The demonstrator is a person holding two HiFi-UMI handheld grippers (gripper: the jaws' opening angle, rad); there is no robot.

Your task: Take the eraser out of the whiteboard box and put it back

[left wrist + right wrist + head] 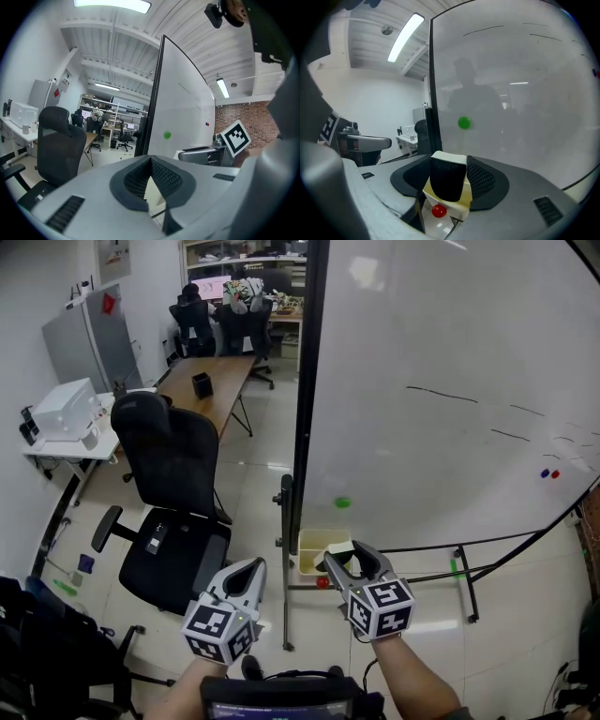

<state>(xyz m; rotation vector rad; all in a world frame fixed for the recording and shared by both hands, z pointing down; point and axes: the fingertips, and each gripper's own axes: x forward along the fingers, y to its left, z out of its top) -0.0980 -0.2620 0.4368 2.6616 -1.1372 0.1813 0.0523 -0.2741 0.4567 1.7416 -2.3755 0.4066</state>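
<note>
My right gripper [345,555] is shut on the eraser [338,547], a block with a white top and black felt face. In the right gripper view the eraser [448,180] stands upright between the pads, just above the cream whiteboard box [465,196]. That box [312,542] hangs at the whiteboard's lower left corner, with a red ball [438,211] beside it. My left gripper [253,566] hovers to the left of the box, jaws together and nothing in them. In its own view the left gripper [151,160] shows its pads meeting at the tips.
The whiteboard [450,381] fills the right side, with a green magnet [342,502] low on it and its stand's legs [464,577] on the floor. A black office chair [173,474] stands at the left. Behind it are a wooden table [211,381] and a white desk [66,432].
</note>
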